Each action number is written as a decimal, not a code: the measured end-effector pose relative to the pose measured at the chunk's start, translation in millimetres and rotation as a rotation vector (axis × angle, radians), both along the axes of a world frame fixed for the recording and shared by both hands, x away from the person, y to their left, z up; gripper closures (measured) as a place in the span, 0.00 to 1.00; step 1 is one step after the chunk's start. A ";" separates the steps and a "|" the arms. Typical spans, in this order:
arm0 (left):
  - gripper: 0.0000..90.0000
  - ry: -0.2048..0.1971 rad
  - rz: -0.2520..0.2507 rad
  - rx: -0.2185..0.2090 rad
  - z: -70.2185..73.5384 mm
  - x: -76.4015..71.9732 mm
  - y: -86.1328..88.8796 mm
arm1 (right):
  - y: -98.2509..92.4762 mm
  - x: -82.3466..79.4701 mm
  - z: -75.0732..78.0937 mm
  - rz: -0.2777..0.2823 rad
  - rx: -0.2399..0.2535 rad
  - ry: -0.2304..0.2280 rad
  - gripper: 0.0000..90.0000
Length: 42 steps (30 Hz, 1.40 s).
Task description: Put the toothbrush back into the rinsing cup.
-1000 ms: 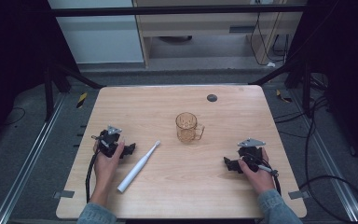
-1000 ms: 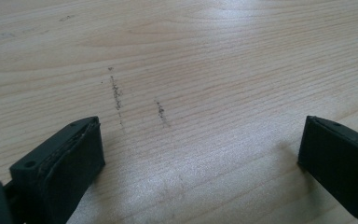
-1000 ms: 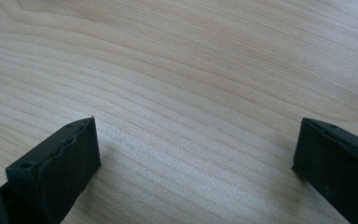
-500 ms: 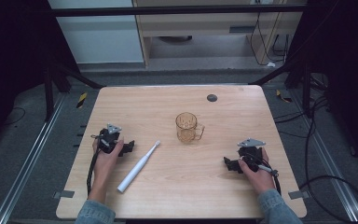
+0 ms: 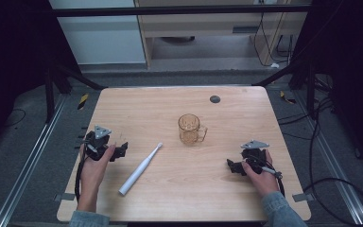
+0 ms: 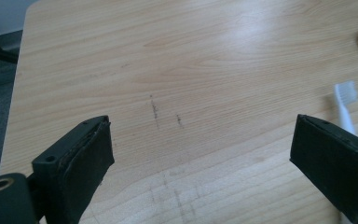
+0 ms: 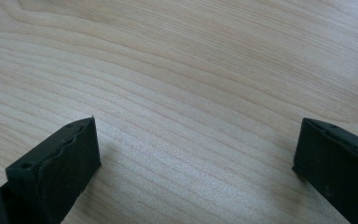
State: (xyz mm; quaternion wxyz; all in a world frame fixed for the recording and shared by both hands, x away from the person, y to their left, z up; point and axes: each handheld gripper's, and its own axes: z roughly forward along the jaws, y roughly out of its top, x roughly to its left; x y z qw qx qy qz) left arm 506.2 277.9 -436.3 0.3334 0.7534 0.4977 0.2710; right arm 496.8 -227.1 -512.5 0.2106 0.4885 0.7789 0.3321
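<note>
Your left gripper (image 6: 200, 158) has its 2 jaws spread wide over bare wood, as does your right gripper (image 7: 196, 158); neither holds anything. Nothing has shifted since 1 second ago: both hands rest low on the table and the objects lie where they were. The white electric toothbrush (image 5: 140, 169) lies diagonally just beside your left gripper, its bristle head toward the amber glass mug (image 5: 190, 129) standing mid-table. The light wooden table (image 5: 137, 106) carries a dark round disc (image 5: 214, 99) near its far edge. Grey floor, cables and black frame legs surround it.
</note>
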 end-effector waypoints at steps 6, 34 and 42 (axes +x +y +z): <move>0.06 0.076 -0.027 0.050 -1.6 -7.8 -14.9 | 0.2 0.8 0.1 0.003 0.002 0.002 0.00; 0.07 0.245 -0.180 0.114 22.6 -27.4 -35.1 | 3.3 3.8 -0.3 -0.029 -0.006 -0.004 0.00; 0.08 0.274 -0.227 0.157 17.7 -22.3 -46.7 | 3.4 3.8 -0.3 -0.029 -0.006 -0.004 0.00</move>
